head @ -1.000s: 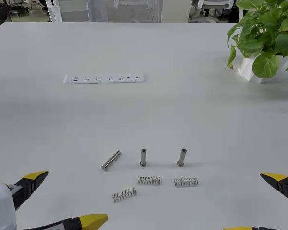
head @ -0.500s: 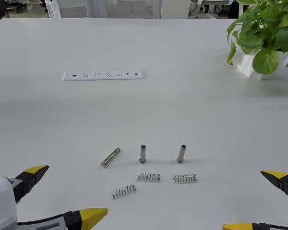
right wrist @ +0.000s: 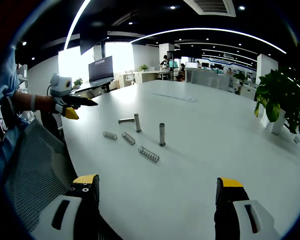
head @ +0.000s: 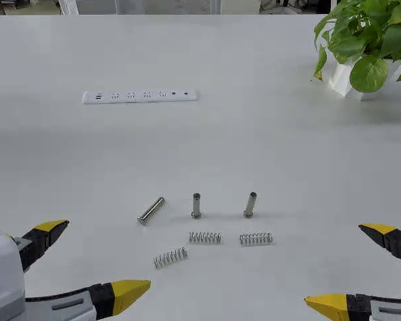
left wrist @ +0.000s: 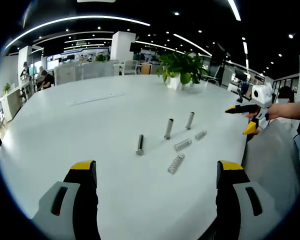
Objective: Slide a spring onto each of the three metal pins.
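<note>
Three metal pins stand in a row on the white table (head: 287, 154): one lying on its side (head: 151, 210), two upright (head: 196, 205) (head: 250, 204). Just in front of them lie three loose springs (head: 170, 257) (head: 205, 237) (head: 256, 239). My left gripper (head: 93, 261) is open at the near left edge, well short of the parts. My right gripper (head: 351, 267) is open at the near right, also apart from them. The left gripper view has the lying pin (left wrist: 140, 144) and nearest spring (left wrist: 176, 163) ahead of its open jaws.
A white power strip (head: 140, 96) lies farther back on the left. At the back right corner stands a leafy plant in a white pot (head: 367, 47). A mesh chair (right wrist: 35, 170) sits at the table's near edge.
The head camera has tipped, so the whole picture has shifted upward. Pins and springs lie as before. Both grippers remain open at the near edge.
</note>
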### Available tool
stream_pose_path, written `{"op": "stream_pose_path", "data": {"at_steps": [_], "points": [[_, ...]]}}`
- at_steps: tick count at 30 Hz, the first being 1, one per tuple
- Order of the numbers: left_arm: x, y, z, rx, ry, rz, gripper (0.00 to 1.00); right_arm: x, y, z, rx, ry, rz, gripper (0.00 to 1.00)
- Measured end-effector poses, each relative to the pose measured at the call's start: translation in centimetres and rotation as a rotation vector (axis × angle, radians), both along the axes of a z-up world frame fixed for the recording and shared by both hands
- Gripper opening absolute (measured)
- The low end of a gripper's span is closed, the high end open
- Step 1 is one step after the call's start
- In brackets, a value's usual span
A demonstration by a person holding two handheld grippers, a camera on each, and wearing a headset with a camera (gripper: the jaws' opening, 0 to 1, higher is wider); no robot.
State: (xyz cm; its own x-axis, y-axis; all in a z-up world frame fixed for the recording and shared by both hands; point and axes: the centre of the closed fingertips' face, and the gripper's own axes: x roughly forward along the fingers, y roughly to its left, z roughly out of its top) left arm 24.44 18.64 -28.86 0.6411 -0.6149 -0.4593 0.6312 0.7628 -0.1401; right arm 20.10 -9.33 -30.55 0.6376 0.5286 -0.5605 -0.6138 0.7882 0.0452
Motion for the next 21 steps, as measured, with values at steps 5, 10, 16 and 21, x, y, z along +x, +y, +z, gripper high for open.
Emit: {"op": "stream_pose_path", "data": {"at_steps": [5, 10, 16, 21], "points": [[0.4, -0.1, 0.3, 0.007, -0.007, -0.015, 0.99, 0.1, 0.4, 0.2, 0.000, 0.000, 0.012, 0.97], [0.5, -0.4, 0.2, 0.021, -0.004, -0.039, 0.99, 0.5, 0.6, 0.5, -0.002, -0.007, 0.024, 0.97], [0.8, -0.7, 0.0, 0.040, 0.003, -0.074, 0.99, 0.7, 0.7, 0.7, -0.003, -0.013, 0.033, 0.97], [1.6, -1.0, -0.3, 0.062, 0.018, -0.107, 0.99, 0.9, 0.8, 0.8, 0.003, -0.019, 0.034, 0.97]]}}
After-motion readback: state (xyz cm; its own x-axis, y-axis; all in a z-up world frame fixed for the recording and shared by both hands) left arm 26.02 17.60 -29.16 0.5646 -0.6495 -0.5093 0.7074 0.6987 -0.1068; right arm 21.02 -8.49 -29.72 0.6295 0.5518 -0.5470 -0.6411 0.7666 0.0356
